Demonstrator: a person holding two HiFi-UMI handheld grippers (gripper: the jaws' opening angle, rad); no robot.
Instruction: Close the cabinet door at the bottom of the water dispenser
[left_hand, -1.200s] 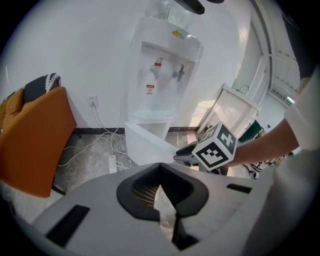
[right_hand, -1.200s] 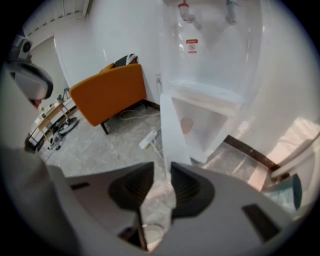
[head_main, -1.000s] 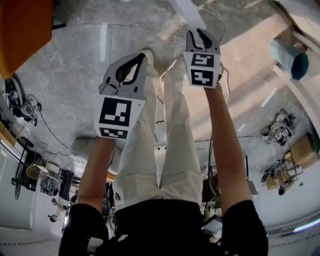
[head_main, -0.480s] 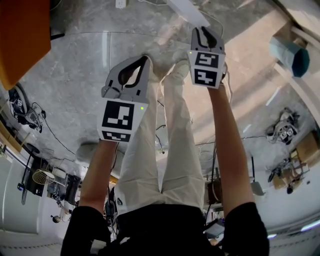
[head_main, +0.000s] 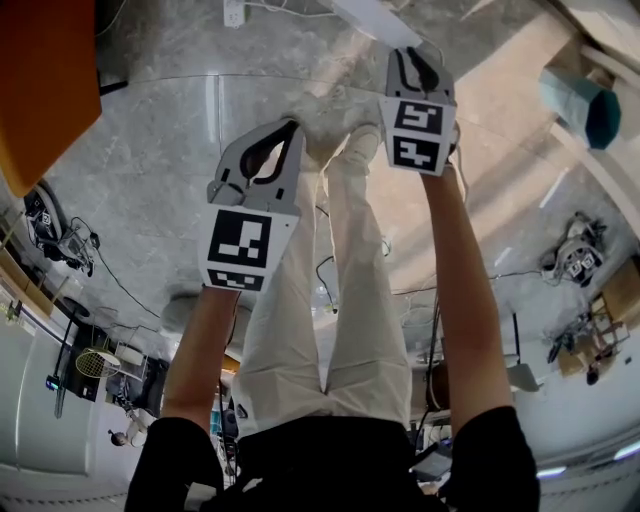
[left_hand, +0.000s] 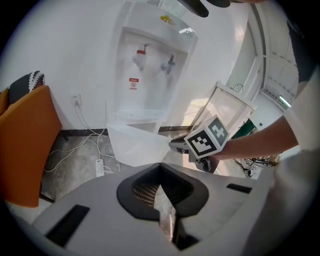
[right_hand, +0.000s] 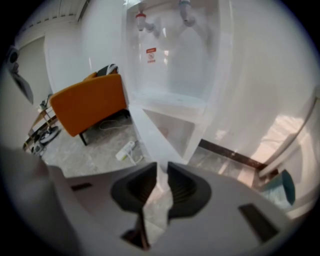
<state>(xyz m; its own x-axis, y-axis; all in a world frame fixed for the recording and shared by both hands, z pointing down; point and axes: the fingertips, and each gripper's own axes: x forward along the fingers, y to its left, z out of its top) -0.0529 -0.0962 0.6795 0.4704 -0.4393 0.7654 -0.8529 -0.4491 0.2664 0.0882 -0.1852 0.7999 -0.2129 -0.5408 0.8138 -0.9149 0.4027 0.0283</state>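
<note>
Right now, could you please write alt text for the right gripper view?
A white water dispenser with its bottom cabinet door open. The right claw, empty, its jaws just closing, points at the door's edge; an orange chair stands left.

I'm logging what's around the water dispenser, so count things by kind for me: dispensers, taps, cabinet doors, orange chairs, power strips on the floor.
Water dispenser: 1
Taps: 2, a red tap and a blue tap
Cabinet door, standing open: 1
Orange chair: 1
Power strip: 1
Total: 6
</note>
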